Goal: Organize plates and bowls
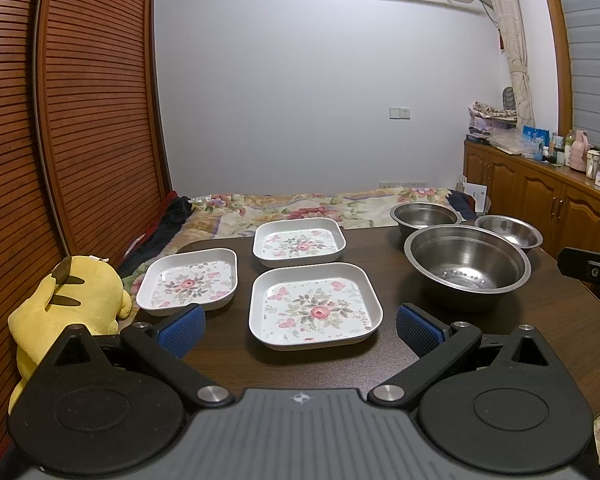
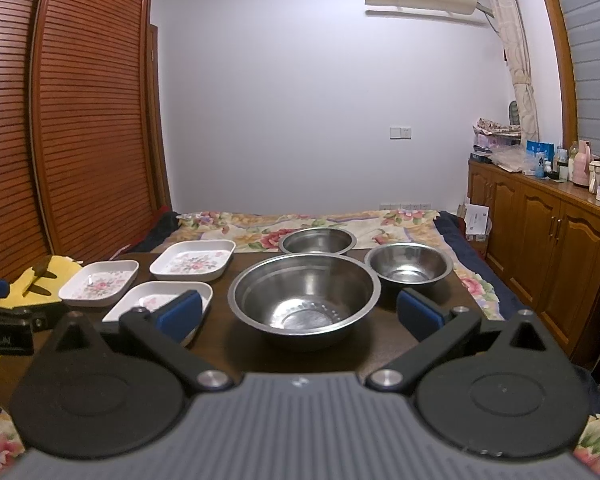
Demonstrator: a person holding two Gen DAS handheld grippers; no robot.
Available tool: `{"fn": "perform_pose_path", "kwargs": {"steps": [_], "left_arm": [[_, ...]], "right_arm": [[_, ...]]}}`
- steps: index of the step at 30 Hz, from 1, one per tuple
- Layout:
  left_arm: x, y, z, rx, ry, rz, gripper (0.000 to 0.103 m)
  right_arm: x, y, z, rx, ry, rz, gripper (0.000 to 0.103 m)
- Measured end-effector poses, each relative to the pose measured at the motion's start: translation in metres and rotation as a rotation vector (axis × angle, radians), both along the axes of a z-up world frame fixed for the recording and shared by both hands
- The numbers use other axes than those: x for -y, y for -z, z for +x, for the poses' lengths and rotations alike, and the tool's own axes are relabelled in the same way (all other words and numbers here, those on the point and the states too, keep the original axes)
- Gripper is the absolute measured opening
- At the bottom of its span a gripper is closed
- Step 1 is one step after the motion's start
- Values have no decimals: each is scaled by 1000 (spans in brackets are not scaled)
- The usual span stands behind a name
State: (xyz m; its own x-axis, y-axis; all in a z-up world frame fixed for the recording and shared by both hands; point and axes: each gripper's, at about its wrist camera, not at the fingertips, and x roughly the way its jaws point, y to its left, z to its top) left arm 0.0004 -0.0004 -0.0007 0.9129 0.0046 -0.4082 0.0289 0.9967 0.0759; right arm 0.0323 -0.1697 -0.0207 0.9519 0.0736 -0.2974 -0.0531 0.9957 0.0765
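Three square white plates with flower prints lie on the dark table [image 1: 520, 320]: a near one [image 1: 314, 306], a left one [image 1: 189, 282] and a far one [image 1: 299, 242]. Three steel bowls stand to their right: a large one [image 2: 304, 296], a far one [image 2: 318, 240] and a small right one [image 2: 408, 266]. My left gripper [image 1: 300, 326] hovers open just before the near plate, nothing between its blue pads. Before the large bowl my right gripper [image 2: 300, 314] is open too, its left pad covering part of the near plate [image 2: 148, 300].
A yellow plush toy [image 1: 68, 304] sits off the table's left edge. Behind the table lies a bed with a floral cover [image 1: 300, 204]. A slatted wooden wardrobe [image 1: 60, 120] stands left, a cabinet with bottles [image 1: 560, 196] right. The right gripper's body [image 1: 592, 268] shows at the right.
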Motion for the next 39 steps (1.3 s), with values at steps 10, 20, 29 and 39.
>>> {"fn": "perform_pose_path", "kwargs": {"steps": [10,20,29,39], "left_arm": [[4,1,-1,0,0,0,103],[5,1,0,-3,1,-1,103],[7,0,0,-4,1,-1,103],[4,5,-1,-11,7,-5,103]], "right_arm": [[0,1,-1,-3,-2,-3,103],[0,0,0,-6,1,-2,103],[0,1,0,-8,-2,-7,103],[0,3,1,-12,0,-7,103]]}}
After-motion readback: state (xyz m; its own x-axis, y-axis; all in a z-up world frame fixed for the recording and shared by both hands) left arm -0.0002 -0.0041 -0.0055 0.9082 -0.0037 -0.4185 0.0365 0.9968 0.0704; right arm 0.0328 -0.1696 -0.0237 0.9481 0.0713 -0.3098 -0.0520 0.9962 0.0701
